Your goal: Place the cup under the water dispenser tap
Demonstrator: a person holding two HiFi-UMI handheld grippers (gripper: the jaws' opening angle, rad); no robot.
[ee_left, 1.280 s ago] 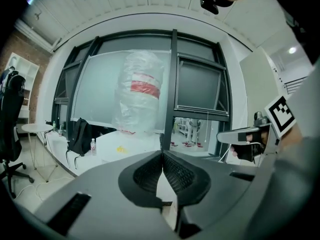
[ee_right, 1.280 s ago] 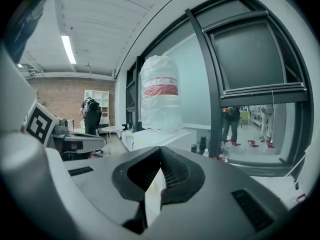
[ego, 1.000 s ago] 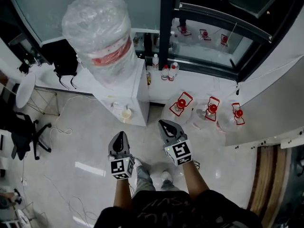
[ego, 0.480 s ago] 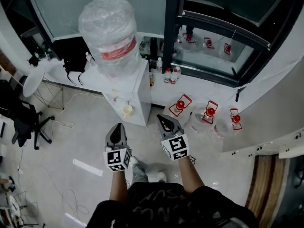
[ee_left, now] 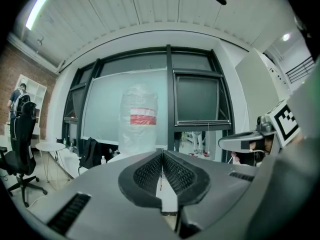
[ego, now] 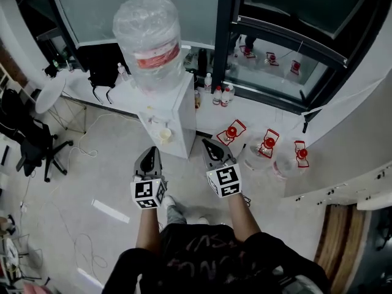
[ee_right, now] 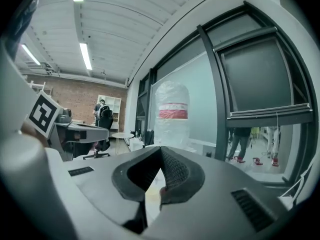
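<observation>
The white water dispenser carries a plastic-wrapped bottle with a red label. A pale cup stands in its front recess under the taps. My left gripper hangs just in front of the cup, apart from it, shut and empty. My right gripper is to the right of the dispenser, its jaws together at the tips with nothing held. In the left gripper view the left gripper's pads are pressed together, with the bottle beyond. The right gripper points toward the same bottle.
Several clear jugs with red caps lie on the floor at the right. Small bottles stand on the window ledge. A black bag, a round white table and an office chair are at the left. A person stands far off.
Both grippers have risen and drawn nearer the camera, staying shut. The head view has shifted, so the dispenser sits further right. The cup has not moved.
</observation>
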